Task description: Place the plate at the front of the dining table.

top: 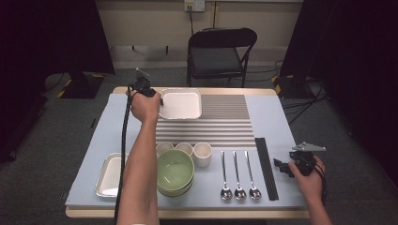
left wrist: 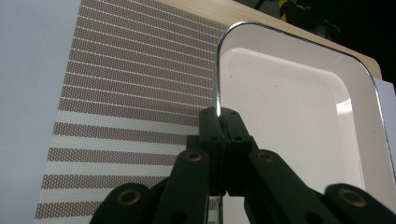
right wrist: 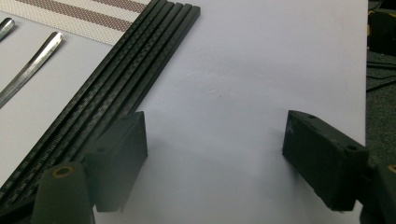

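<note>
White tray (top: 180,105) sits at the far end of the striped mat (top: 225,123); left gripper (top: 149,92) at its left rim. Left gripper view: jaws pinched on the thin rim (left wrist: 218,70); tray may tip or slip if lifted. Right gripper (right wrist: 215,154) gapes empty beside black chopsticks (right wrist: 112,88).

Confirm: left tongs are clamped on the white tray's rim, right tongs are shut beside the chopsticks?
Not quite. The right tongs are open, jaws wide apart, as the right gripper view shows. The left tongs do clamp the tray's rim, and the chopsticks lie beside the right ones.
</note>
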`<state>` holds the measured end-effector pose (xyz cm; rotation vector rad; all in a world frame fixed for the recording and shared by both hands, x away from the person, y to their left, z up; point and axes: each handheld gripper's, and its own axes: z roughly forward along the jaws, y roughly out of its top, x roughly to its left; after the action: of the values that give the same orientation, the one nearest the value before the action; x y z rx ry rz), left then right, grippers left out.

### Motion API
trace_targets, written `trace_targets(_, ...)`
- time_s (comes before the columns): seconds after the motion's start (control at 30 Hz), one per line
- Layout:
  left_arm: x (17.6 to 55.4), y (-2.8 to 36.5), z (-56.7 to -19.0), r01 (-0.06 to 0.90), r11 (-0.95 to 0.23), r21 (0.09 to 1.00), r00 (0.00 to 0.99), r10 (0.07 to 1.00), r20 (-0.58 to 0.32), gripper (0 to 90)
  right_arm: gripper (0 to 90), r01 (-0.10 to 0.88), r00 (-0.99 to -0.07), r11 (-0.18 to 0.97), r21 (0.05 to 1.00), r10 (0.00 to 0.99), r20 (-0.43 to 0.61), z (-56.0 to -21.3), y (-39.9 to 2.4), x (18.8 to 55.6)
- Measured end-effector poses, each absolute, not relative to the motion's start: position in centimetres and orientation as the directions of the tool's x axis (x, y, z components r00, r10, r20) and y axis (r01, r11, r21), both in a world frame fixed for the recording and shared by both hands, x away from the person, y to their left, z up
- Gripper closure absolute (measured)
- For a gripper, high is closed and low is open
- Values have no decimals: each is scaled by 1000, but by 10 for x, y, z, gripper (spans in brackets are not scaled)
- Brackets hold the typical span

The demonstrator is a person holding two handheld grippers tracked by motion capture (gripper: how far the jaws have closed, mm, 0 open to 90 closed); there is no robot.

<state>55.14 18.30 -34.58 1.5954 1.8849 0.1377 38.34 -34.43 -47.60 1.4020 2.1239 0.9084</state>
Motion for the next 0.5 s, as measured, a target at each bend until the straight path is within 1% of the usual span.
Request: trace_targets(0.5, 554, 177, -349, 845, 246, 475, -33, 911, -412, 893, 210, 634, -392, 272, 724, 920, -3, -476, -344, 383)
